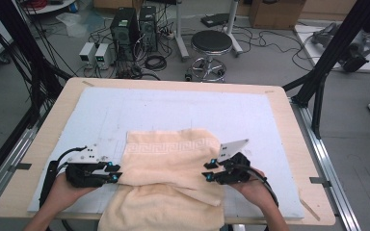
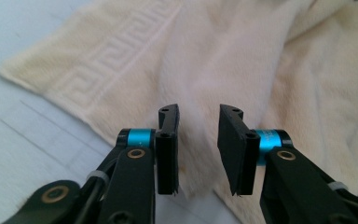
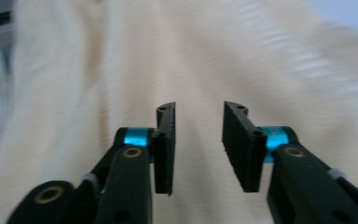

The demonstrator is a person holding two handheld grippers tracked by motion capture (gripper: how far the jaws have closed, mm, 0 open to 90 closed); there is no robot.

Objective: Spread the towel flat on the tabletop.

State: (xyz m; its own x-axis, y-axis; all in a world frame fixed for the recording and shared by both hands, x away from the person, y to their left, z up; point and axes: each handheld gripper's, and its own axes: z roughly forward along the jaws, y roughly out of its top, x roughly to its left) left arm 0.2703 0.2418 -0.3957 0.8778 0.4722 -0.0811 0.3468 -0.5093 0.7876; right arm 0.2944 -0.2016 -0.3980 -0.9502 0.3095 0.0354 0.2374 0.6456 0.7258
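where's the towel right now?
In the high view the towel lies folded at the near middle of the table, its front part hanging over the near edge, between the left gripper and the right gripper.

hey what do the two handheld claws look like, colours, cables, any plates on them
Both are black. The left claw and the right claw each carry a grey three-cornered plate on top, dotted with small holes, and a black cable trailing back past the hand. Up close, each has two flat black fingers, bright blue collars and brass-coloured pivot pins. No sleeves show on the forearms.
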